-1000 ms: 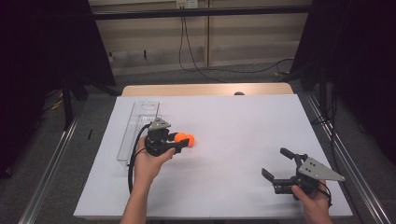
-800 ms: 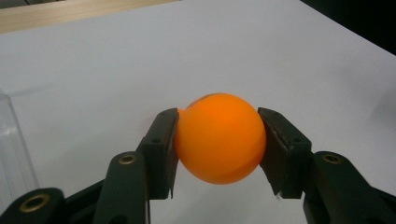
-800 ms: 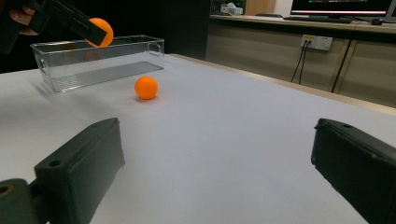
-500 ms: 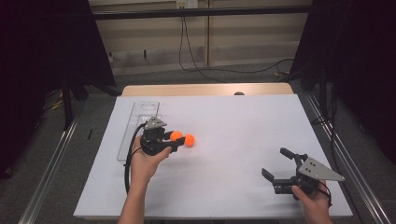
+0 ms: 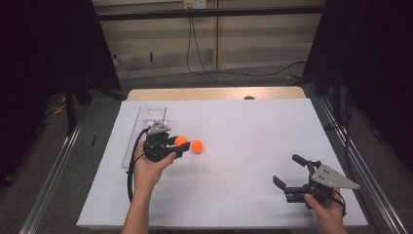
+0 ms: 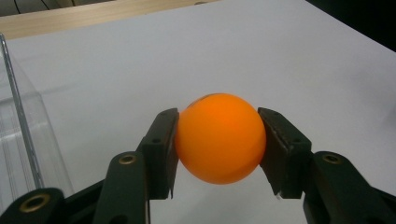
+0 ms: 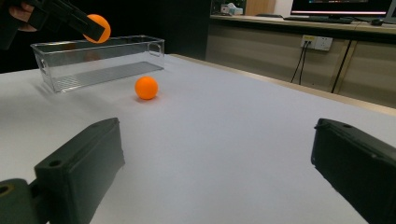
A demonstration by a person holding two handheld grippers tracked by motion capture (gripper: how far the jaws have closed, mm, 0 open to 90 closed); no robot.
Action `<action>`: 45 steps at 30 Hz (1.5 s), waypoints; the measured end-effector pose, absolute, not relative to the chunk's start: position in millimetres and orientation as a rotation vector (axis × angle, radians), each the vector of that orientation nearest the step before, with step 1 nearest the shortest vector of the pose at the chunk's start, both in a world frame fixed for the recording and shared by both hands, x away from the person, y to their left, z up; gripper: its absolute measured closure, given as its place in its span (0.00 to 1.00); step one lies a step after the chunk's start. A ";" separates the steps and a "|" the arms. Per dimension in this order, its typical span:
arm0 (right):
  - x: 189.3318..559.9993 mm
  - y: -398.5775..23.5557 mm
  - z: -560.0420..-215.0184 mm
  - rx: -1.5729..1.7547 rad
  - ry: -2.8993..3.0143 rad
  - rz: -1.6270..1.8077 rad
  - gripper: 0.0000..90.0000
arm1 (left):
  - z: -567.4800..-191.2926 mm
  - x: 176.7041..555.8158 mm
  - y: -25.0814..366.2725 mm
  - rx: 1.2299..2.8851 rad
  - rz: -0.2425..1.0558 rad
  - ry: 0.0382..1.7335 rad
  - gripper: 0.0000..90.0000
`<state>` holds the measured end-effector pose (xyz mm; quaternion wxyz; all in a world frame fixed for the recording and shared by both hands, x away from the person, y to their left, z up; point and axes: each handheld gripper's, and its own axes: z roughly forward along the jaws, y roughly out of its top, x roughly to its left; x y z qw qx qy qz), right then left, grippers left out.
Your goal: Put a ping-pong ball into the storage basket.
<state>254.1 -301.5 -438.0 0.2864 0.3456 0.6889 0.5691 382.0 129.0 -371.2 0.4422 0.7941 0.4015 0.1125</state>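
My left gripper is shut on an orange ball, its pads pressing both sides. In the high view this held ball hovers just right of a clear plastic bin. A second orange ball lies on the white table a little right of the held one. The right gripper view has that loose ball in front of the bin, and the held ball raised above the bin's near end. My right gripper rests at the table's front right, open with nothing between its jaws.
The white table top spreads wide between the two grippers. A wooden strip runs along its far edge. Metal rails flank the table on both sides. A black cable trails from the left gripper.
My left gripper has shifted a little to the left toward the bin with its ball, drawing away from the ball on the table. The right gripper has stayed put.
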 end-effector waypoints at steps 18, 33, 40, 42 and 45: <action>254.3 -301.1 -438.1 0.926 1.841 1.521 0.02 | -370.1 383.3 137.1 1.961 0.292 1.016 0.57; 254.2 -300.8 -438.4 0.932 1.839 1.527 0.02 | -370.0 384.7 143.2 1.943 0.306 1.035 0.57; 254.2 -300.5 -438.6 0.939 1.838 1.532 0.02 | -369.8 385.3 145.7 1.946 0.323 1.043 0.57; 254.2 -300.6 -438.6 0.941 1.838 1.533 0.02 | -370.0 385.7 146.6 1.956 0.331 1.042 0.57; 254.3 -300.5 -438.7 0.941 1.838 1.538 0.02 | -370.1 385.8 147.1 1.949 0.332 1.046 0.57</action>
